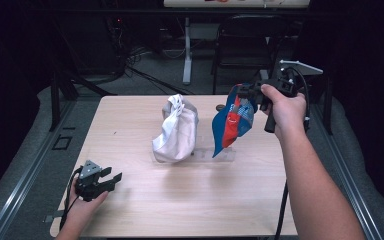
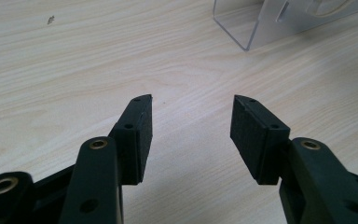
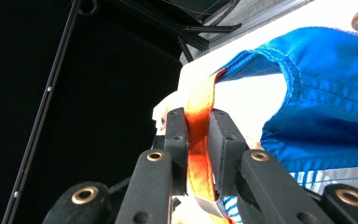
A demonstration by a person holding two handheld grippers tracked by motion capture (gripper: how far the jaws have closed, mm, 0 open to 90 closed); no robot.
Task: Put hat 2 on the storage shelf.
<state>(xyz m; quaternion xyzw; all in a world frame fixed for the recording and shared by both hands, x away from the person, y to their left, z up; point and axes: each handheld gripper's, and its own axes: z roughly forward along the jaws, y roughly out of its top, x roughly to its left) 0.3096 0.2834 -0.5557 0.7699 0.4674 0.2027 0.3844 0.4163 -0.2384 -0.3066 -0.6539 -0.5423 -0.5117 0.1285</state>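
My right jaws (image 3: 198, 140) pinch only the blue bag's (image 1: 232, 122) orange strap (image 3: 198, 140), left jaws (image 2: 191, 135) open: it could slip and drop onto the desk (image 1: 145, 200).

We count two bags: one blue bag (image 1: 232, 120) and one white bag (image 1: 176, 131). We also see one clear stand (image 1: 215, 152), two hand-held grippers, one bench (image 1: 130, 125).
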